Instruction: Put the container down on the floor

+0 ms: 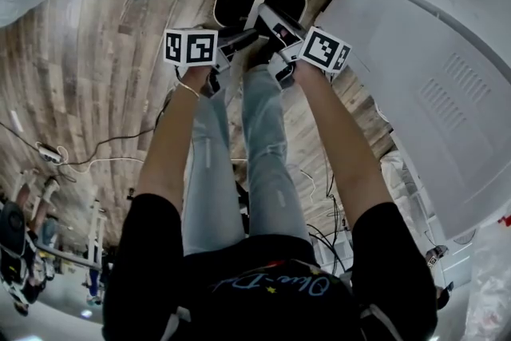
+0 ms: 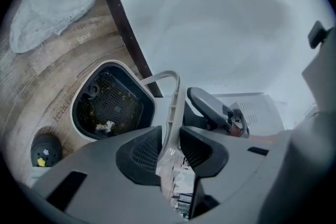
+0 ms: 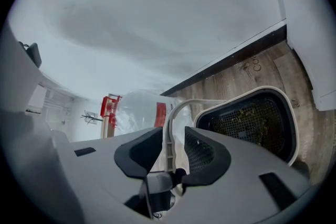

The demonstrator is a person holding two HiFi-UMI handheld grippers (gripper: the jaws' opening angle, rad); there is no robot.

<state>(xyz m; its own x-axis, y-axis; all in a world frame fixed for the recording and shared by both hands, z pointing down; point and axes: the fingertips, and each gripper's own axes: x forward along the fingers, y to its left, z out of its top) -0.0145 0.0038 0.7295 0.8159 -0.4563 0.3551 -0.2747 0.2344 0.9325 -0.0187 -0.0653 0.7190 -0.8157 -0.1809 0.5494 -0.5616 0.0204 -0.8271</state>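
- The container (image 1: 233,4) rests on the wooden floor (image 1: 96,68), top centre of the head view.
- The left gripper (image 2: 170,139) and the right gripper (image 3: 172,144) both have their jaws apart, with the handle (image 2: 174,102) loose between them.

**Matt plastic meets wood-grain planks**

On my feed, the container (image 2: 86,113) shows a smooth white plastic rim around matt black mesh (image 2: 113,102). The left gripper (image 2: 169,147) and right gripper (image 3: 173,147) look matt grey plastic with ribbed black pads (image 2: 144,152). The floor (image 1: 88,68) is weathered wood-grain plank.

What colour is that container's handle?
The handle is white, clearest in the left gripper view.
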